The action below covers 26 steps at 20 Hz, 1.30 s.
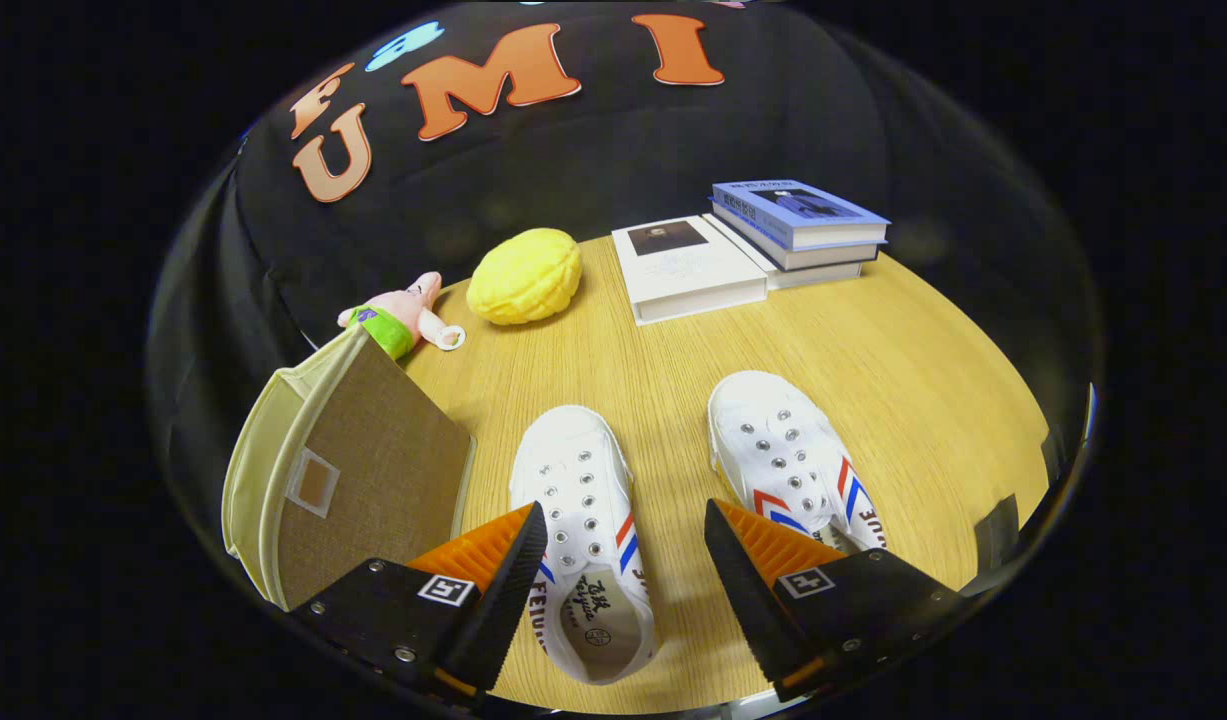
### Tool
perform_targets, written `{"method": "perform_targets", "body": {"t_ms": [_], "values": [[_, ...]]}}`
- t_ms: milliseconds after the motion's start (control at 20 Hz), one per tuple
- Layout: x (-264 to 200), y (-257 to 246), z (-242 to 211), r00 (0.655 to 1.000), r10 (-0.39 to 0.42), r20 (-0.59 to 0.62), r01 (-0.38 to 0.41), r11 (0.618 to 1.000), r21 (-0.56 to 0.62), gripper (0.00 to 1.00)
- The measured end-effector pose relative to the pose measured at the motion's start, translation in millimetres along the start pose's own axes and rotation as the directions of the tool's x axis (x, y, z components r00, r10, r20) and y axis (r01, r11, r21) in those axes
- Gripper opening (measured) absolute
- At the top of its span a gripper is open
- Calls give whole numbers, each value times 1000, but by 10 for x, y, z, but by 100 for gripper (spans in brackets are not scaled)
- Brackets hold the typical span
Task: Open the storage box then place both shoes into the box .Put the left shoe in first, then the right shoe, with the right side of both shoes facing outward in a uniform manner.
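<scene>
Hovering with fingers apart, your gripper grips nothing. Storage box, lid down, sits at 9 o'clock. Left shoe lies between the fingers, right shoe at 1 o'clock. Likely light, soft canvas: pinch the stiffer heel collar.

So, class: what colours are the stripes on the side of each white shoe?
Red and blue chevron stripes on both the left shoe and right shoe, clearest in the gripper view, between the open gripper fingers.
</scene>
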<state>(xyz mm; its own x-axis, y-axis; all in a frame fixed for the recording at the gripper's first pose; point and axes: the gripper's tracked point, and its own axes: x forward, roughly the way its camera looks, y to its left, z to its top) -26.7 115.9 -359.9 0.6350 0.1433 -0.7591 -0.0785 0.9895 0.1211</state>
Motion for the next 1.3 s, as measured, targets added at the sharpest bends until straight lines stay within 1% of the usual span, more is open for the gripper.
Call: {"method": "perform_targets", "body": {"t_ms": [100, 150, 250, 350, 400, 450, 500, 600, 750, 800, 900, 950, 1000, 1050, 1100, 1150, 1300], "values": [[84, -31, -105, 1000, 3, -21, -2, 1000, 22, 90], [117, -43, -149, 999, 0, -33, 0, 1000, 24, 89], [188, -57, -223, 999, -4, -52, 5, 1000, 17, 84], [224, -2, -258, 998, 12, -63, -11, 1000, 20, 76], [243, 27, -282, 997, 23, -69, -22, 1000, 22, 67], [256, 59, -296, 997, 30, -74, -28, 999, 22, 62], [280, 75, -322, 996, 34, -80, -33, 999, 16, 53], [312, 102, -356, 994, 45, -97, -43, 999, 24, 45], [334, 105, -370, 988, 93, -125, -83, 993, 84, 42], [336, 115, -376, 987, 112, -119, -100, 990, 102, 41], [315, 135, -365, 989, 115, -89, -106, 989, 102, 36], [322, 136, -349, 992, 97, -77, -90, 992, 88, 28], [269, 66, -341, 997, 48, -63, -44, 997, 65, 19], [365, 80, -381, 997, 29, -73, -24, 997, 72, 14], [259, 136, -347, 998, 19, -64, -13, 995, 97, 3], [232, 182, -315, 998, 16, -62, -9, 993, 116, 1], [92, 111, -85, 998, -49, -27, 51, 994, 101, 0]]}}
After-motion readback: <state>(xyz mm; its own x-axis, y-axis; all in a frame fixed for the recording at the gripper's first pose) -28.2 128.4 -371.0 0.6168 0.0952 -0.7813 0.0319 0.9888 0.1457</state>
